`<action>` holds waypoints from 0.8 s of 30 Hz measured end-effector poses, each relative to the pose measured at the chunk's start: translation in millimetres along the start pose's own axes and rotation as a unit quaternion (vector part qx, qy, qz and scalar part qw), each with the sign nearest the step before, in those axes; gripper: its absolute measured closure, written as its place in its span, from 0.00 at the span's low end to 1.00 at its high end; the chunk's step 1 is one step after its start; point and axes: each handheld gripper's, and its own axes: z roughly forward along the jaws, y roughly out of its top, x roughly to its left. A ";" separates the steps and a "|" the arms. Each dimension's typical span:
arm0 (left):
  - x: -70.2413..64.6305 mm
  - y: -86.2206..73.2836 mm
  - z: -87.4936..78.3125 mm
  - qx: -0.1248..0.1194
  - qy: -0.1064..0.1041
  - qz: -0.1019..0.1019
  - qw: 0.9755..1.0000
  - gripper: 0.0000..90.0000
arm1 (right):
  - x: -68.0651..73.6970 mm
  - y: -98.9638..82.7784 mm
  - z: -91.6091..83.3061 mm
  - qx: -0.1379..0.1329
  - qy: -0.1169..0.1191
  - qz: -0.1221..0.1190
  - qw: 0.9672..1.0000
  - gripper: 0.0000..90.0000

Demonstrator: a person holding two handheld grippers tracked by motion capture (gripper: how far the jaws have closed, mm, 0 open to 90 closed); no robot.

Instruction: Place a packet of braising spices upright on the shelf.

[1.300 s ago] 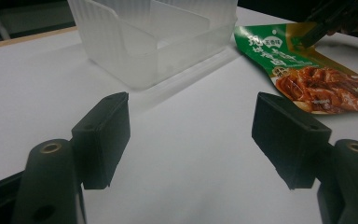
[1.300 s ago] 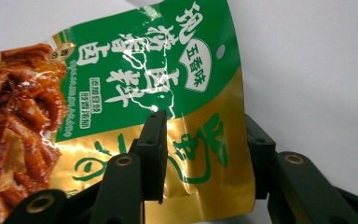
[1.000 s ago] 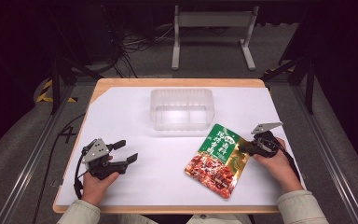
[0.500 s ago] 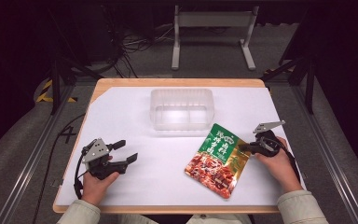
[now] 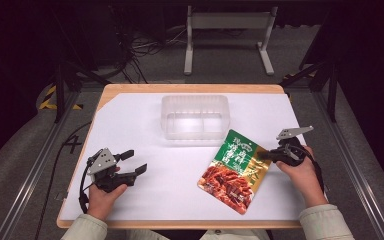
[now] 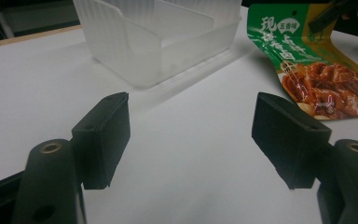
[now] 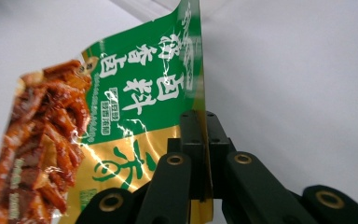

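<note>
Lab, white-topped table [image 5: 130,130], metal frame rails [image 5: 35,165], floor cables [image 5: 145,47]

Clear container [image 5: 195,117] stands at mid-table near the far edge; it blocks a straight path across there. Snack pouch [image 5: 235,170] lies right of centre toward the near edge, its far corner just beside the container. Broad open white surface [image 5: 130,125] between left edge and pouch; far corners open too.

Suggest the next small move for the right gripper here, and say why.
Probably lift the green-and-red snack pouch toward the clear plastic tub: the right gripper is shut on the pouch's edge, most of it lies on the table, and the tub stands just beyond.
</note>
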 end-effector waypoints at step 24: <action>-0.3 0.4 -1.0 -0.002 0.009 -0.001 1.000 0.32 | 48.2 38.4 -58.3 -0.075 0.048 -0.028 0.996 1.00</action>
